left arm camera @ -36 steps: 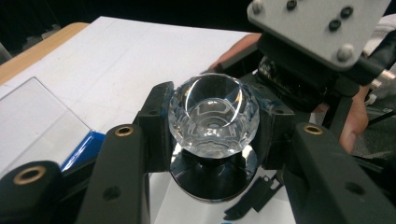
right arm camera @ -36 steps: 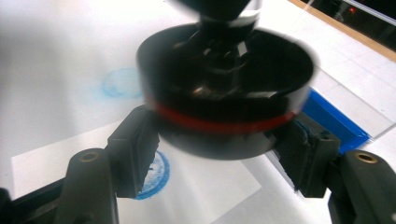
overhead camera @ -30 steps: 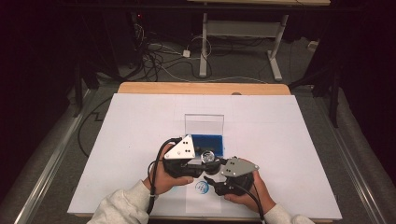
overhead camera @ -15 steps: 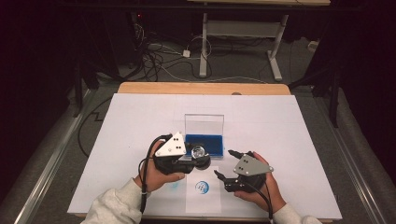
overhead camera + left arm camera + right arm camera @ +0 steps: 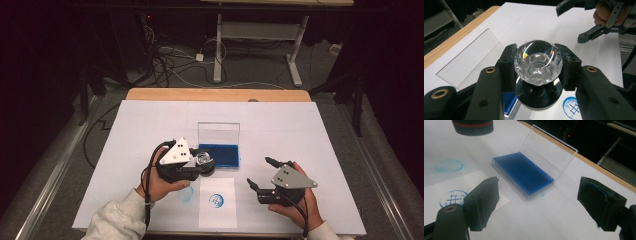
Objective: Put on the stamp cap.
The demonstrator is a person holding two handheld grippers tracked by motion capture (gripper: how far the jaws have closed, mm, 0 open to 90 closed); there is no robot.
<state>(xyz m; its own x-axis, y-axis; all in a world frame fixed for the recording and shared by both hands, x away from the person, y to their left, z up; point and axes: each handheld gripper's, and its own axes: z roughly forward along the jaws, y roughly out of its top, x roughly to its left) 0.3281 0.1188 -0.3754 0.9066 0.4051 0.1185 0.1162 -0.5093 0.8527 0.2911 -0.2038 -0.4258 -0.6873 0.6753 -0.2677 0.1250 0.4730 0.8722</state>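
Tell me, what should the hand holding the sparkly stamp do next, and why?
Probably lower the stamp onto the blue ink pad. The left gripper is shut on its glass knob and holds it just beside the pad, whose clear lid stands open. The paper already carries one blue print, and the right gripper waits open, apart.

my left gripper (image 5: 200,167) is clamped tight with jaws nearly together, while my right gripper (image 5: 260,173) hangs with jaws spread wide.

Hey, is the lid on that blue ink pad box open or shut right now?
Open. The clear lid stands up from the back edge of the ink pad box, leaving the blue pad bare.
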